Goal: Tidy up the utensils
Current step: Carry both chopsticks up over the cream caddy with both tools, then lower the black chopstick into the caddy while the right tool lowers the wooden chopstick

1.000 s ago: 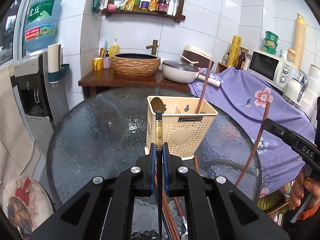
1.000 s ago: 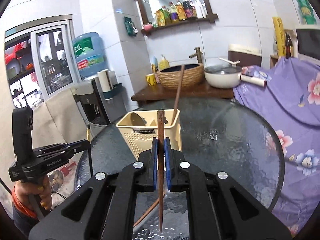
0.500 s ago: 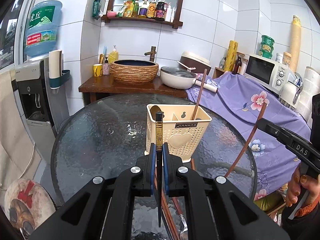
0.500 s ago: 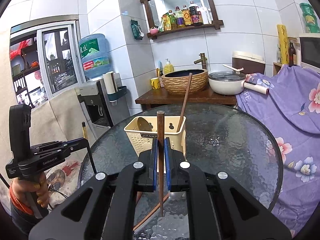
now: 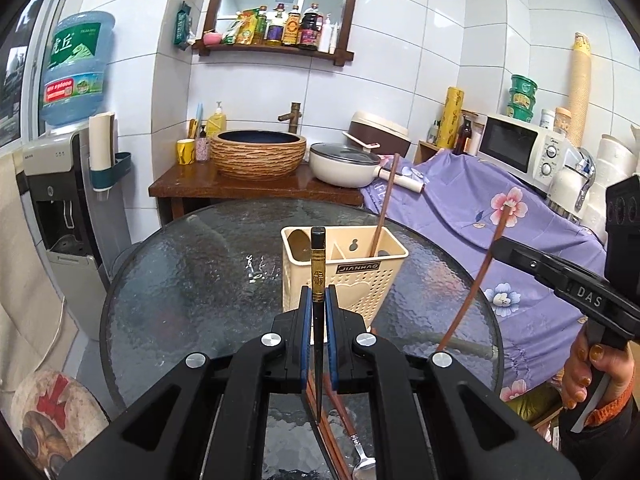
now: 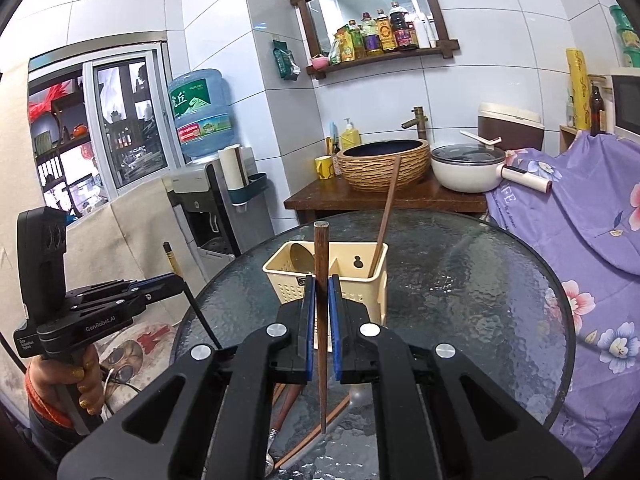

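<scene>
1. We find the left gripper (image 5: 319, 300) with its jaws pinching a black chopstick (image 5: 318, 264) upright; its gold-banded top rises above the blue pads (image 5: 305, 320) and its tip hangs below them, over the surface (image 5: 180, 280).

2. We find the right gripper (image 6: 319, 288) with its jaws pinching a brown chopstick (image 6: 321, 264), also held roughly upright, the thin tip pointing down toward the glass.

3. Each gripper shows in the other's view: the right one at the right edge of the left wrist view, the left one at the left edge of the right wrist view, each on a handle gripped by a hand (image 5: 584, 364).

4. A cream utensil holder (image 5: 352, 276) stands on the round glass surface, beyond both grippers. We note a spoon bowl (image 5: 298, 240) in its left compartment and one brown chopstick (image 5: 382, 204) leaning out of its right compartment.

5. Further utensils lie loose on the glass below the grippers: brown chopsticks (image 5: 332, 444) and a metal spoon (image 5: 362, 468), close together near the front edge. We cannot tell how many chopsticks there are.

6. Behind the surface, a wooden counter (image 5: 256, 188) carries a woven basin (image 5: 258, 154) and a white lidded pan (image 5: 344, 164). A purple floral cloth (image 5: 480, 208) covers furniture to the right.
</scene>
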A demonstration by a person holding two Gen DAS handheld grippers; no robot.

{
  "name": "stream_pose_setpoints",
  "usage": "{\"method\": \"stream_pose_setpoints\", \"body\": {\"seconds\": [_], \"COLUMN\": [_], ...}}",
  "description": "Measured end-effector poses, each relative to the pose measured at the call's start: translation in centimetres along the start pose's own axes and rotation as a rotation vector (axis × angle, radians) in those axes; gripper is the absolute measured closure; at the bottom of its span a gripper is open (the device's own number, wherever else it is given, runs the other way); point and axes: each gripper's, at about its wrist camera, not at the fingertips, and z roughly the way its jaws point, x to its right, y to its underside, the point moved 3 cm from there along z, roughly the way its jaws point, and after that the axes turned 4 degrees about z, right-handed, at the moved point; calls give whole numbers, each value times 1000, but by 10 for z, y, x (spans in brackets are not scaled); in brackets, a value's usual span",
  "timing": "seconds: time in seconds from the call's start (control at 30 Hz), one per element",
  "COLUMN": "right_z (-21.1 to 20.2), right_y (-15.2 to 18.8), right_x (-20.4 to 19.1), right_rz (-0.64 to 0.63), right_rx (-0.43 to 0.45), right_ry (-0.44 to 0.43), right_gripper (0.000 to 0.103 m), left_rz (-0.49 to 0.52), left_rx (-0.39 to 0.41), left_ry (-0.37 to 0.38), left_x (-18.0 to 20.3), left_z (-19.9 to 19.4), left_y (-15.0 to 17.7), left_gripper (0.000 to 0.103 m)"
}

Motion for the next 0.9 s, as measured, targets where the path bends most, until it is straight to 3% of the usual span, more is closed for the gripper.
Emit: {"method": "stream_pose_setpoints", "body": {"seconds": [0.23, 0.57, 0.73, 0.9], "right_z": [0, -8, 6, 36], "right_y": [-26, -123, -159, -157], "right_x": [-6, -31, -33, -25], "right_rz": [-10, -65, -82, -98], "right_rx": [14, 148, 204, 216], "right_ry": [-38, -40, 21, 89], "right_gripper": [96, 96, 96, 96], "left_rz": [31, 19, -34, -88], "left_rx": [51, 235, 230, 180], "left_ry": [25, -1, -42, -48], "left_x": [7, 10, -2, -13], "left_z": [-13, -34, -3, 35], "left_y": [-27, -132, -162, -157], "left_gripper": [96, 96, 96, 96]}}
